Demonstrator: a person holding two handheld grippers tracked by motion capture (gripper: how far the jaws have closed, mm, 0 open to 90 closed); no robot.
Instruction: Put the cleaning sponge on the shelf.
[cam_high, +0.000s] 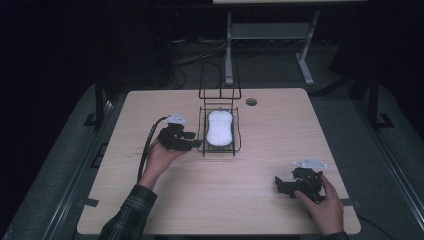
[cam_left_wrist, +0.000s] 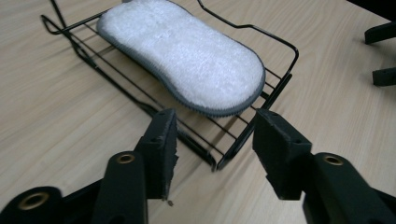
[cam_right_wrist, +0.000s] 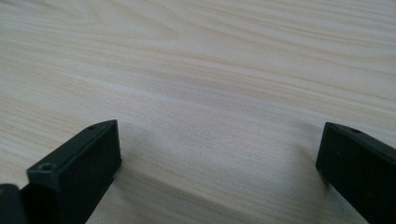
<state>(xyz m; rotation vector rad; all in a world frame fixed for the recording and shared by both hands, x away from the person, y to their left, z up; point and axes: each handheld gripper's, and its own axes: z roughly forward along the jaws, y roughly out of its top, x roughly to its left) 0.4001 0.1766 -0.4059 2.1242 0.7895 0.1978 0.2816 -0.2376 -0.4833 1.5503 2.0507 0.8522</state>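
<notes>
White sponge (cam_high: 220, 128) sitting flat in the black wire rack (cam_high: 202, 131) mid-bench (cam_high: 260, 200). Left claw (cam_left_wrist: 212, 140) parked just off the rack's near corner, jaws apart, gripping nothing. Right claw (cam_high: 281, 185) resting low on bare wood, spread wide, well away.

Fluffy white cloth pad (cam_left_wrist: 187, 56); black wire rack (cam_left_wrist: 275, 91); matt wood table (cam_high: 260, 200).
</notes>
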